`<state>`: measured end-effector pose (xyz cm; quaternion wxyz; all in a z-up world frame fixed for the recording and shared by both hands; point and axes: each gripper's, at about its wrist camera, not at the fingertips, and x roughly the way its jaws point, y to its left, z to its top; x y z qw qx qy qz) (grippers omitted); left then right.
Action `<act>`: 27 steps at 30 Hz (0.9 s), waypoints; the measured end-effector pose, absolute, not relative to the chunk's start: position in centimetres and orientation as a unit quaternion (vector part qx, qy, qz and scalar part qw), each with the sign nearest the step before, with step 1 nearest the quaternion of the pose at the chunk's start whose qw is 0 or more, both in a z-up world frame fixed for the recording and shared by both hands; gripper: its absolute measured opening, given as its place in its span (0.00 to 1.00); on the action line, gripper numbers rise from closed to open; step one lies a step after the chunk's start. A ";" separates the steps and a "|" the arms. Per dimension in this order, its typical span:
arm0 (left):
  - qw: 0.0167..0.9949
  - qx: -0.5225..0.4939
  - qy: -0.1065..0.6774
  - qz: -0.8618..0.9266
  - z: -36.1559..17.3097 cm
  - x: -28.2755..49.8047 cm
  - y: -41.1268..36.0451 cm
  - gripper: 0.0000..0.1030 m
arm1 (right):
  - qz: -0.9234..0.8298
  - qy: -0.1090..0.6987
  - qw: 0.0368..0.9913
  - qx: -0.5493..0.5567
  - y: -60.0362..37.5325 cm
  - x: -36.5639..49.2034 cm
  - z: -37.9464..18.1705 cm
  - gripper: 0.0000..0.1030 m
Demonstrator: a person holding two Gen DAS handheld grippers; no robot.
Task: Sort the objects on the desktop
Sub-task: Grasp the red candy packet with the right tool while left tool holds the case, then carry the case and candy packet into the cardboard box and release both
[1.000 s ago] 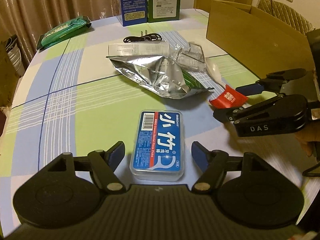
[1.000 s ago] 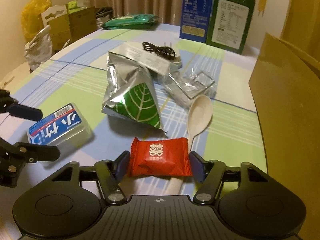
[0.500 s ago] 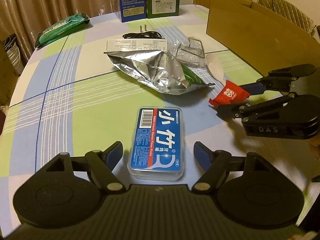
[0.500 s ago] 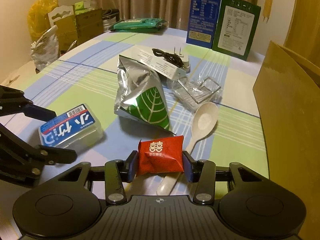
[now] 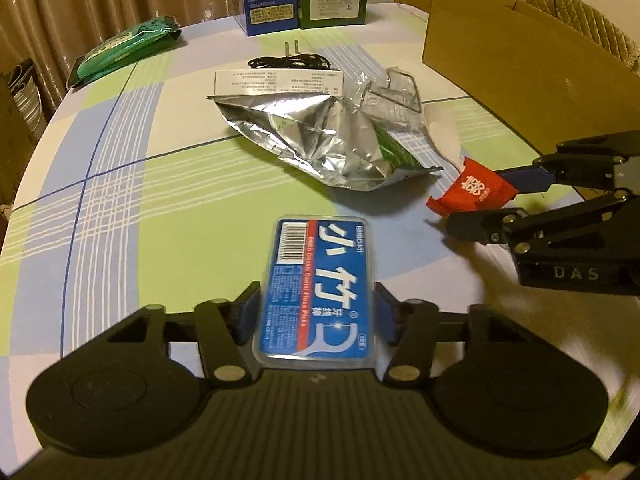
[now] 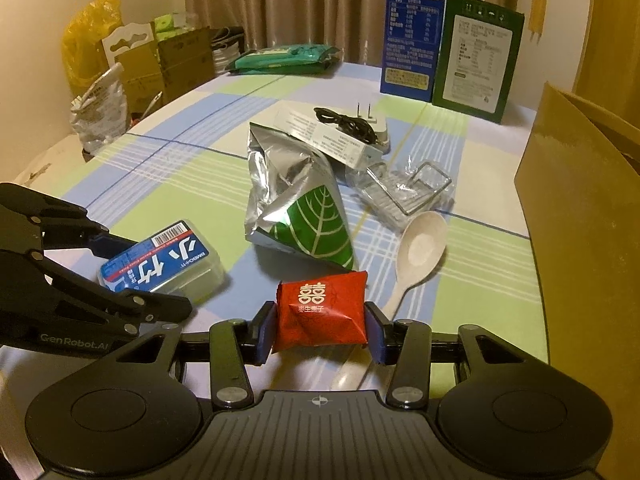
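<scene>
My left gripper [image 5: 316,314] is shut on a clear floss-pick box with a blue label [image 5: 318,290]; the box also shows in the right wrist view [image 6: 160,262], at table level. My right gripper [image 6: 320,330] is shut on a red candy packet [image 6: 322,306] and holds it above the table; the packet shows in the left wrist view [image 5: 472,190] between the right gripper's fingers. A silver foil bag with a green leaf [image 6: 296,204], a white spoon [image 6: 420,248] and a clear plastic tray [image 6: 404,190] lie on the checked tablecloth.
A large cardboard box [image 6: 588,240] stands on the right. A white charger with a black cable [image 6: 348,126] and a paper leaflet [image 5: 280,82] lie beyond the bag. Blue and green cartons [image 6: 444,44] and a green wipes pack [image 5: 124,50] sit at the far edge.
My left gripper closed on the floss-pick box. My right gripper closed on the red candy packet and lifted it off the table.
</scene>
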<state>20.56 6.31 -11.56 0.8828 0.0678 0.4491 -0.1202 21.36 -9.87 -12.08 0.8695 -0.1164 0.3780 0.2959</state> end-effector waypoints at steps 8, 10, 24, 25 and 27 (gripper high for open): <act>0.889 0.059 0.439 -0.118 -10.4 20.6 6.2 0.50 | 0.290 0.368 0.876 -0.115 -10.1 21.3 -11.5 0.41; 0.889 0.059 0.438 -0.118 -10.3 20.6 6.0 0.50 | 0.287 0.363 0.879 -0.114 -10.2 21.3 -11.2 0.41; 0.899 0.045 0.417 -0.122 -8.1 21.0 4.9 0.50 | 0.268 0.332 0.898 -0.106 -11.5 21.1 -8.9 0.41; 0.900 0.044 0.416 -0.123 -7.9 21.0 4.7 0.50 | 0.266 0.329 0.900 -0.105 -11.6 21.1 -8.8 0.41; 0.901 0.043 0.413 -0.125 -7.6 21.1 4.5 0.50 | 0.263 0.326 0.902 -0.103 -12.0 21.1 -8.4 0.41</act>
